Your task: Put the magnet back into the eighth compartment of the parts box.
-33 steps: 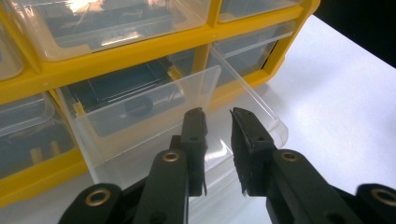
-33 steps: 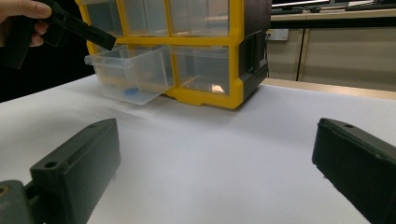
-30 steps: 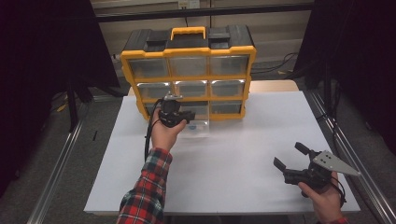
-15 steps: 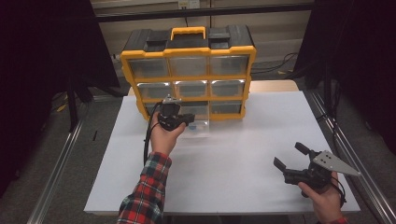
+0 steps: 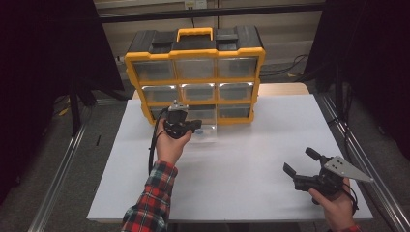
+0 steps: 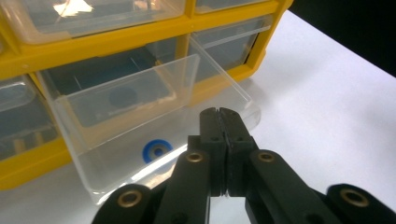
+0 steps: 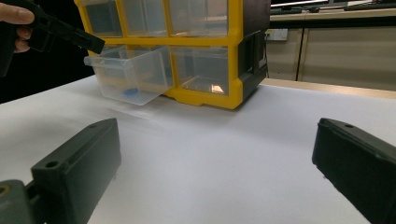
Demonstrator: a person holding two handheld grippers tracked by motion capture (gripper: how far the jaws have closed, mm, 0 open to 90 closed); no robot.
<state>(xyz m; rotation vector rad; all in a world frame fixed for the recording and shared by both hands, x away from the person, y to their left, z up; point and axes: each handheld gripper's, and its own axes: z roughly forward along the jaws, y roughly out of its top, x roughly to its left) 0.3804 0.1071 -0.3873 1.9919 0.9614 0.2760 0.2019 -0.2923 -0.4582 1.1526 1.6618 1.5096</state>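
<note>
Clear drawer (image 6: 154, 121) pulled out toward person, left gripper (image 6: 219, 116) jaws closed empty, right gripper (image 5: 303, 164) jaws apart.

Clear drawer (image 6: 140, 126) pulled out, blue ring (image 6: 156, 151) inside

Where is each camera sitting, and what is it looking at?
High view: above the person's side, looking forward and down at the white table, the yellow organizer, both forearms and hands.
Left gripper view: on the left claw, looking along its shut jaws at the pulled-out clear drawer holding a blue ring.
Right gripper view: on the right claw, low over the table, looking between its open jaws at the organizer; the other hand shows far off.
All three share the drawer.
</note>
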